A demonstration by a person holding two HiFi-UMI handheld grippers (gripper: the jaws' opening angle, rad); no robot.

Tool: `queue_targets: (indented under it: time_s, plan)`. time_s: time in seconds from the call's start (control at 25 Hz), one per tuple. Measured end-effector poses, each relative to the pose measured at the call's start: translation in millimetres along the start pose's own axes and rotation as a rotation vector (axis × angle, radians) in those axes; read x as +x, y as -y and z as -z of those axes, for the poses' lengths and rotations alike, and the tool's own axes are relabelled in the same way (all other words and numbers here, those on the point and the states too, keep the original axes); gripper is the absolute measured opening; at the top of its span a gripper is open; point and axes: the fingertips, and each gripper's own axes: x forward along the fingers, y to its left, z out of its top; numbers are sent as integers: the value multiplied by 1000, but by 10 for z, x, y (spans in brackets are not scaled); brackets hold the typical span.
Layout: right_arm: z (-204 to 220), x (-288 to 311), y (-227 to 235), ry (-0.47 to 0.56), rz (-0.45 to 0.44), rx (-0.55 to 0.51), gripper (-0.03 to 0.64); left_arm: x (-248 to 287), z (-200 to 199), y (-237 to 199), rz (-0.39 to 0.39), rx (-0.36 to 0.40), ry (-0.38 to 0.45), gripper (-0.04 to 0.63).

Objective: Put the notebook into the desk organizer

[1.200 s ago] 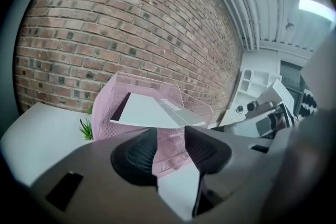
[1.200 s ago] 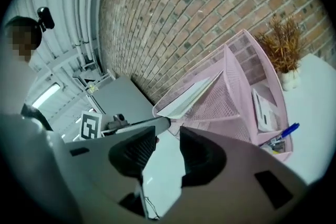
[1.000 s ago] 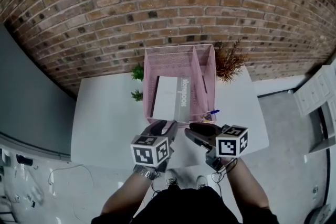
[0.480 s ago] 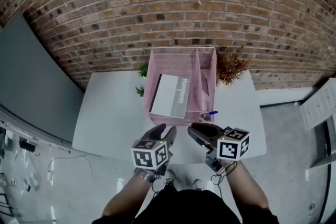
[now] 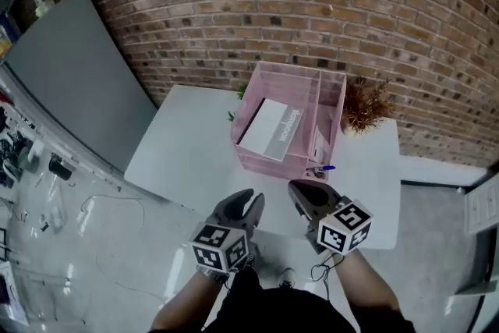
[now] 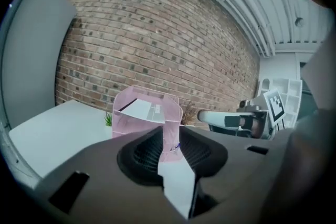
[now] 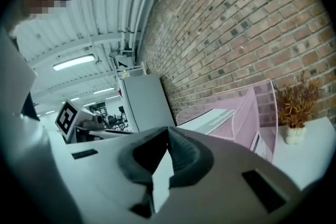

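Observation:
The white notebook (image 5: 269, 130) leans tilted inside the large compartment of the pink mesh desk organizer (image 5: 331, 101), which stands on the white table (image 5: 187, 148). Both grippers hover near the table's front edge, apart from the organizer. My left gripper (image 5: 249, 201) is closing, a gap still between its pads and nothing in it. My right gripper (image 5: 299, 190) is shut and empty. In the left gripper view, the organizer (image 6: 170, 126) and notebook (image 6: 139, 110) lie straight beyond the jaws (image 6: 169, 136). The right gripper view has its tips (image 7: 168, 134) meeting, the organizer (image 7: 262, 107) to the right.
A dried brown plant (image 5: 366, 107) stands right of the organizer and small green plants (image 5: 238, 93) sit at its back left. A blue pen (image 5: 321, 168) sticks out at its front right. A grey panel (image 5: 70, 66) stands left. A brick wall is behind.
Both grippers have drawn back from the organizer toward the table's front edge. The right jaws went from wide open to shut, the left jaws narrowed. The head view swung left.

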Motion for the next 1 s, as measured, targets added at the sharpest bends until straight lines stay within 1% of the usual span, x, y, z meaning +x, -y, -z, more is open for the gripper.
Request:
queue_targets:
  time_s: [0.08, 0.2, 0.32, 0.48, 0.6, 0.72, 1.0]
  plan:
    - [4, -19, -97, 10, -31, -23, 3, -218, 19, 44, -53, 17, 28, 58]
    - [63, -20, -265, 28, -86, -9, 3, -513, 120, 87, -115, 44, 41, 14]
    - [148, -10, -447, 37, -135, 16, 3, -729, 224, 112, -156, 63, 45, 8]
    - [252, -8, -648, 32, -170, 15, 3, -920, 354, 91, -184, 38, 49, 6]
    - [337, -42, -802, 23, -170, 6, 3, -1058, 425, 94, -177, 26, 52, 6]
    - [405, -101, -970, 15, -155, -9, 3, -1212, 447, 125, -147, 23, 69, 6]
    - [456, -306, -1574, 38, -75, -48, 3, -1762, 486, 212, -66, 54, 108, 6]
